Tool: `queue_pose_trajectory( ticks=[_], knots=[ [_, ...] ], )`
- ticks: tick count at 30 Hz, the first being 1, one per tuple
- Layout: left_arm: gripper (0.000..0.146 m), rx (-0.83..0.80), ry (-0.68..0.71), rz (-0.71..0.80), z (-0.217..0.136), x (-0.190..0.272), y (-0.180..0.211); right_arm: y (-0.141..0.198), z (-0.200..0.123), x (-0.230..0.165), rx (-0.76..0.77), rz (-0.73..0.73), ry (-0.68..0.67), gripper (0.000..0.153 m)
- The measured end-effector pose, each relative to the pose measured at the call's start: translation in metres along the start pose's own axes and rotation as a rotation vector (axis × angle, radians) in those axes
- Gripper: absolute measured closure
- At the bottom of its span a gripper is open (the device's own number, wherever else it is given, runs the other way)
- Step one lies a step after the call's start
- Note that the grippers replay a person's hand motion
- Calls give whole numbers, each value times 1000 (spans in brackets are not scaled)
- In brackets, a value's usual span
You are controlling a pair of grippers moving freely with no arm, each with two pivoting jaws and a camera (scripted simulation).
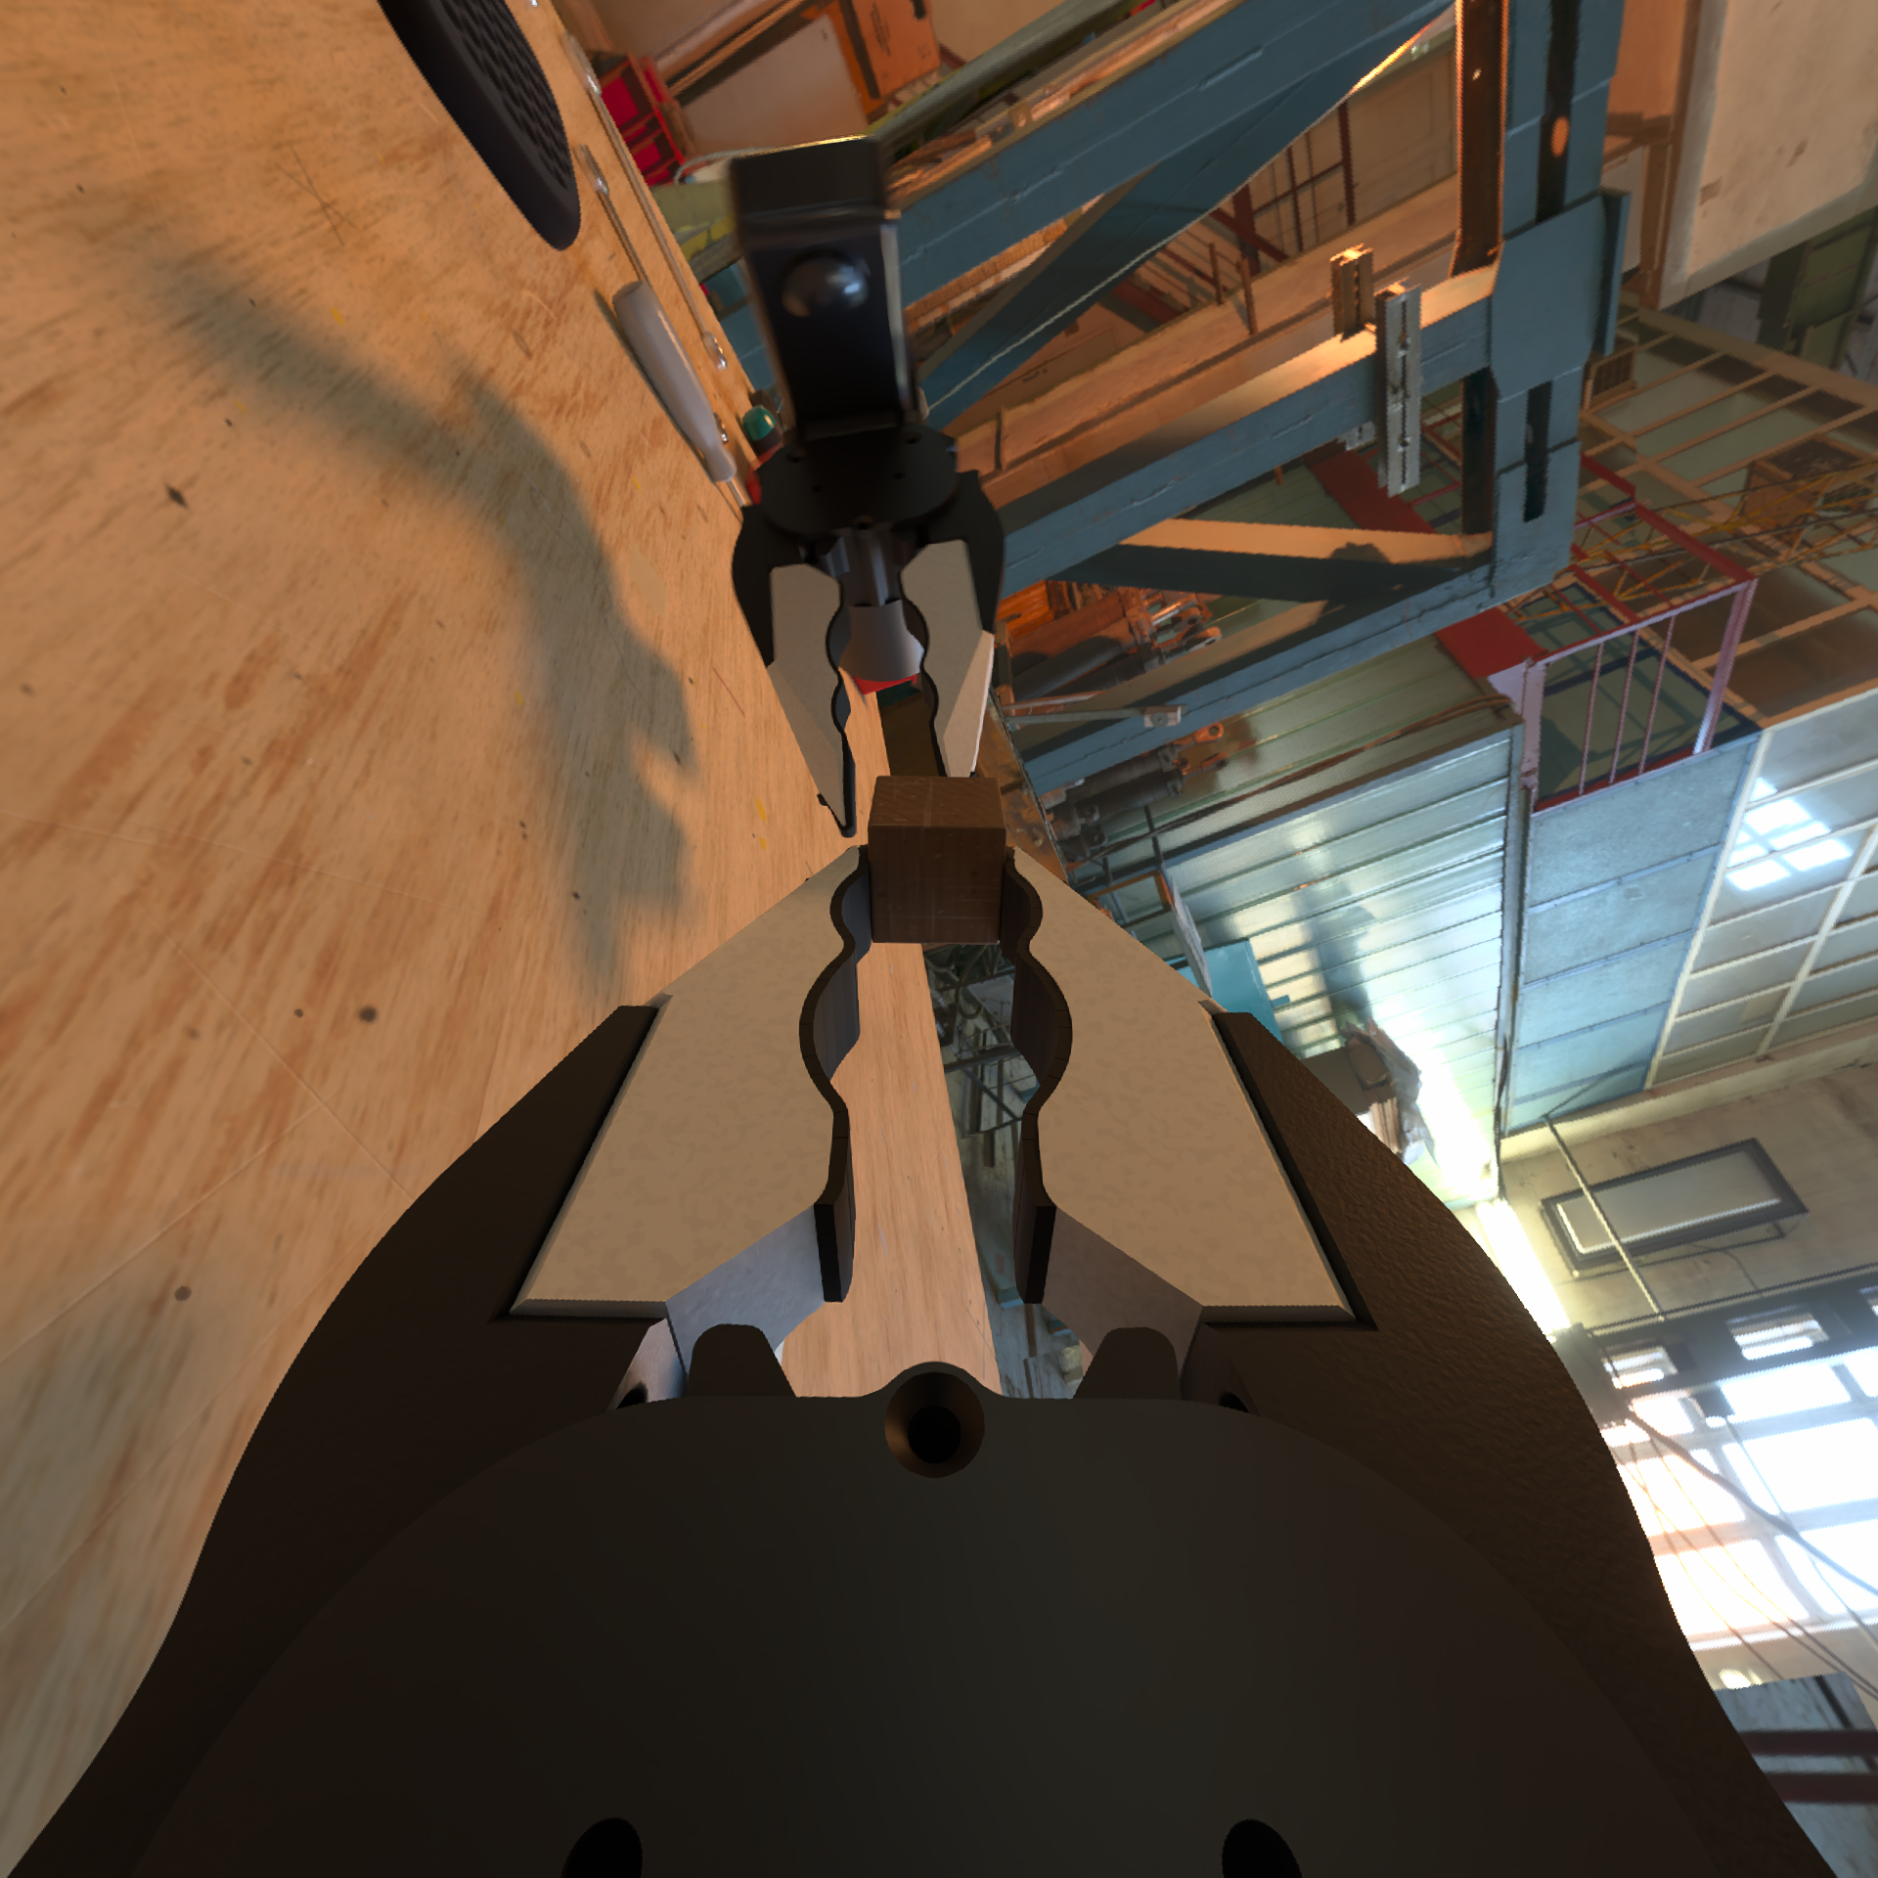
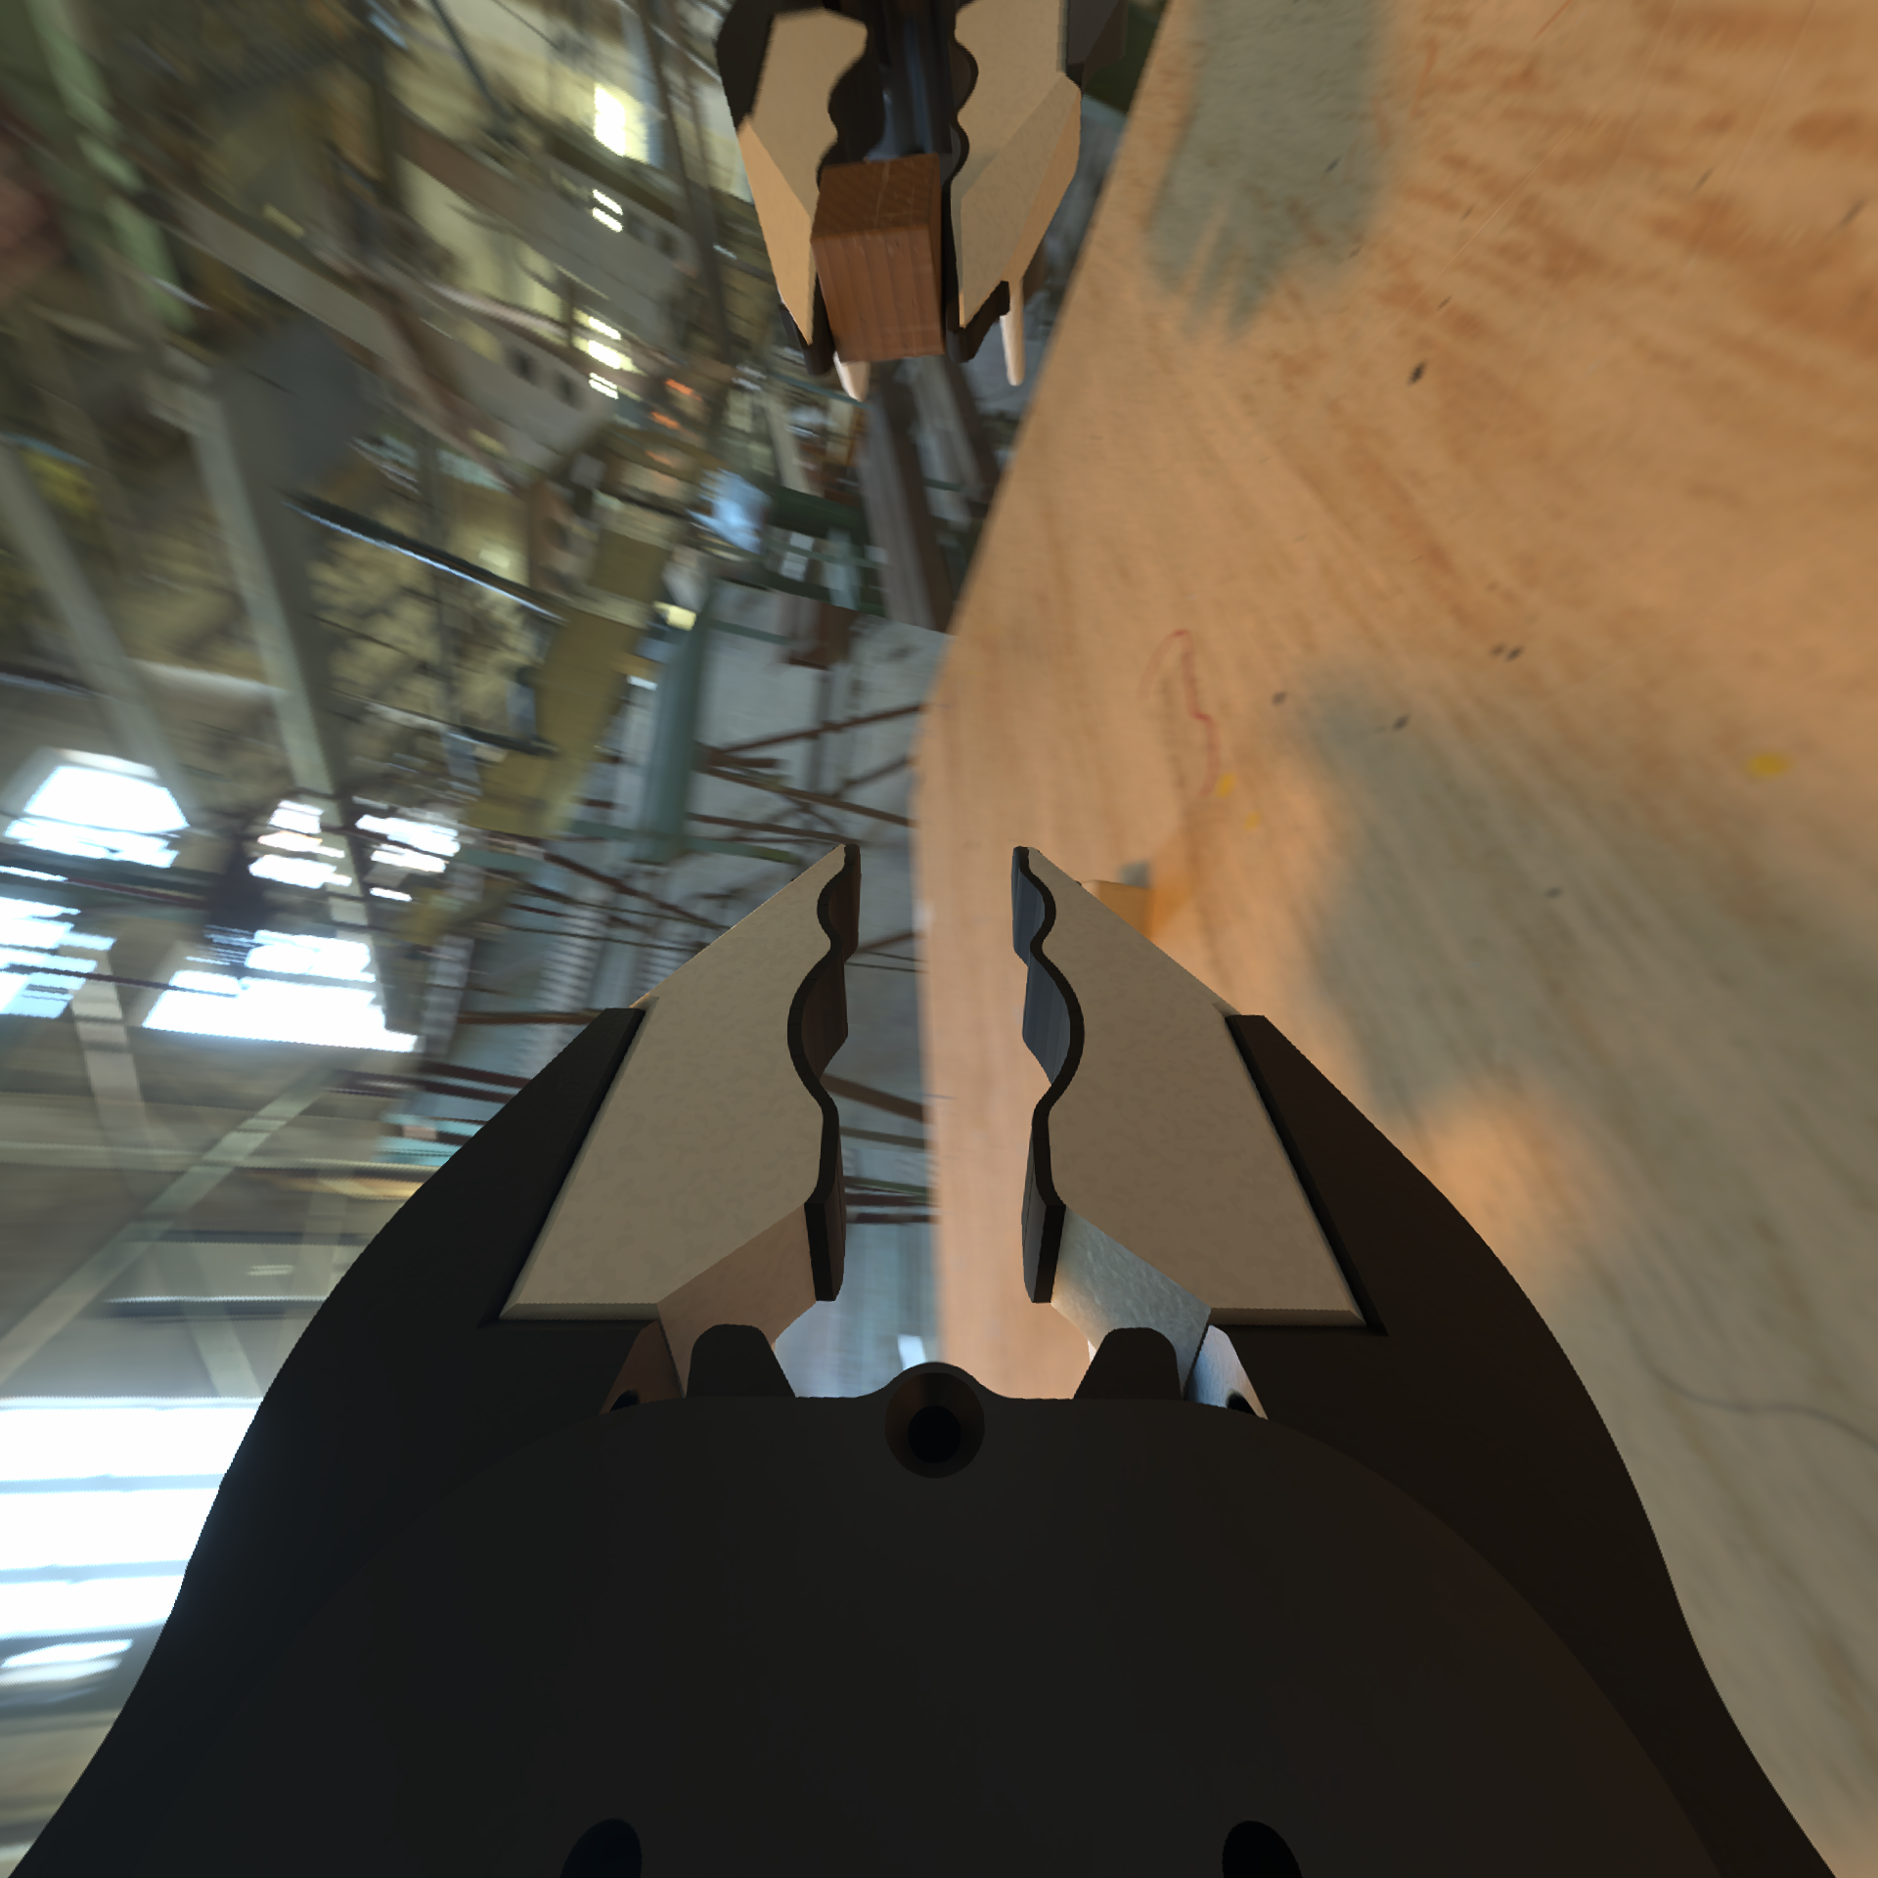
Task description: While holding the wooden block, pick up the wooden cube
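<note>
My left gripper (image 1: 935, 864) is shut on a brown wooden block (image 1: 935, 874), held at the fingertips above the wooden table (image 1: 305, 813). In the right wrist view the same gripper (image 2: 930, 371) and block (image 2: 884, 264) show at the top, near the table's edge. My right gripper (image 2: 933, 859) is open and empty, beside the table (image 2: 1423, 610). It faces the left gripper, and in the left wrist view it (image 1: 899, 772) sits just beyond the block. A small pale wooden piece (image 2: 1118, 896), perhaps the wooden cube, peeks out behind my right finger, mostly hidden.
A black perforated disc (image 1: 498, 112) lies on the table at the far end. A white-handled tool (image 1: 671, 376) and a small green object (image 1: 760, 422) lie by the table's edge. Beyond the edge is a workshop hall with blue steel beams.
</note>
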State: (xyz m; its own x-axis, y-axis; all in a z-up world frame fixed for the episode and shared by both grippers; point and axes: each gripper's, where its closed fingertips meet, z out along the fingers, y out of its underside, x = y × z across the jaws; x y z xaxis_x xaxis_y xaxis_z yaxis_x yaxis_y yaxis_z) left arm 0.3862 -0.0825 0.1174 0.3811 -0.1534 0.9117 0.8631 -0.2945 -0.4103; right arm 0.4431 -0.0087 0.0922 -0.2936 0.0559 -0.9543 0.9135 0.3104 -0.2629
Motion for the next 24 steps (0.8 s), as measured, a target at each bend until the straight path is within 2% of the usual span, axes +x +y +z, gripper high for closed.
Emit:
queue_pose_trajectory(
  ticks=[4, 9, 11, 13, 14, 15, 16, 17, 20, 21, 24],
  knots=[
    [122, -11, -15, -12, 2, -8, 5, 2, 0, 21, -30, -306, 312, 121],
    [122, -33, -76, -6, 4, -22, 8, 1, -8, 51, -126, -756, 789, 135],
    [122, -41, -101, -7, 5, -26, 10, -8, -17, 57, -170, -986, 1032, 136],
    [122, -50, -123, 1, 5, -28, 12, -21, -30, 54, -219, -1281, 1349, 137],
    [122, -53, -129, 10, 5, -29, 12, -23, -32, 53, -276, -1394, 1468, 137],
    [122, -62, -145, 23, 5, -30, 14, -22, -32, 53, -338, -1446, 1526, 138],
    [122, -79, -168, 45, 4, -32, 16, -18, -28, 56, -373, -1416, 1506, 138],
    [122, -92, -173, 66, 4, -31, 18, -12, -23, 58, -376, -1317, 1412, 139],
    [122, -89, -145, 110, 3, -24, 18, 2, -8, 49, -281, -944, 961, 139],
    [122, -100, -158, 138, 3, -24, 19, 6, -4, 43, -246, -791, 803, 139],
    [122, -135, -125, 213, 7, -12, 21, 18, 3, 11, -214, -200, 240, 139]
  ],
)
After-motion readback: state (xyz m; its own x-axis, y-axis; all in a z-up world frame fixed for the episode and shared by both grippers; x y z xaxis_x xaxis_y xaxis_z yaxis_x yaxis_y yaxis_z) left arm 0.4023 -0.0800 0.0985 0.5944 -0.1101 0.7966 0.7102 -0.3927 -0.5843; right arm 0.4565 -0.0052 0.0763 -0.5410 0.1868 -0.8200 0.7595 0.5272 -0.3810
